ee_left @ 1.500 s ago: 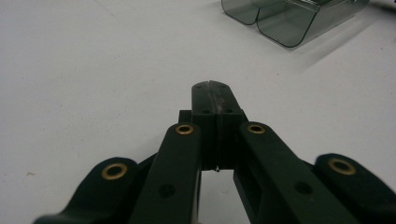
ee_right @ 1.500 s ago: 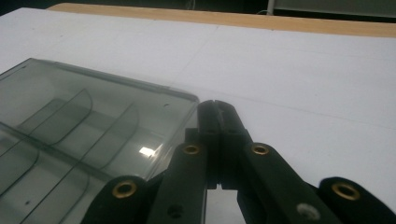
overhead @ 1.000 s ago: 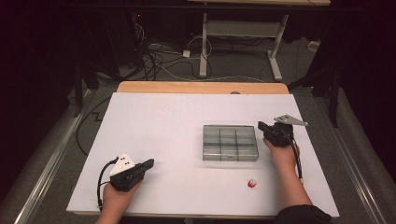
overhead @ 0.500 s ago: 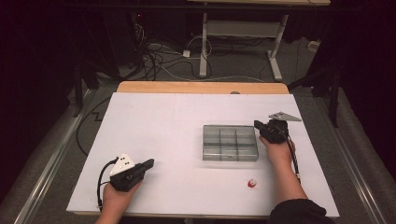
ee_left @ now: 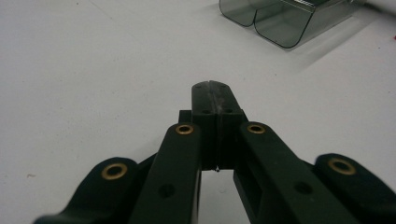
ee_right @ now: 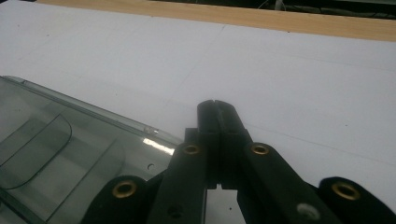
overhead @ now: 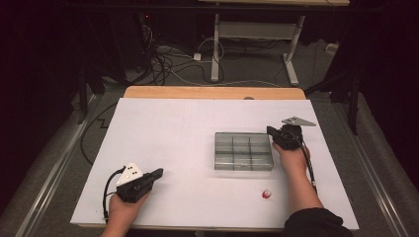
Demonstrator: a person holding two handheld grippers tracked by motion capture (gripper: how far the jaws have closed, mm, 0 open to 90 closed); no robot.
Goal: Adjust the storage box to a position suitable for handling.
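Note:
A smoky clear compartment box (overhead: 243, 151) lies right of centre on the white table (overhead: 188, 128). My right gripper (overhead: 271, 131) hovers at the box's far right corner, shut with nothing between its jaws. In the right gripper view the shut tips (ee_right: 215, 106) sit just past the box's rim (ee_right: 93, 116). My left gripper (overhead: 157, 174) rests near the front left of the table, shut and empty. In the left gripper view its tips (ee_left: 211, 87) point toward the box (ee_left: 280, 18) farther off. A small red and white object (overhead: 266, 194) lies on the table in front of the box.
A wooden strip (overhead: 212, 92) runs along the table's far edge. Beyond it are cables (overhead: 168, 59) on the floor and a white desk frame (overhead: 257, 34). A metal rail (overhead: 49, 182) runs along the table's left side.
My right gripper has shifted slightly left and toward the far side, closer to the box's far right corner. The left hand has stayed still.

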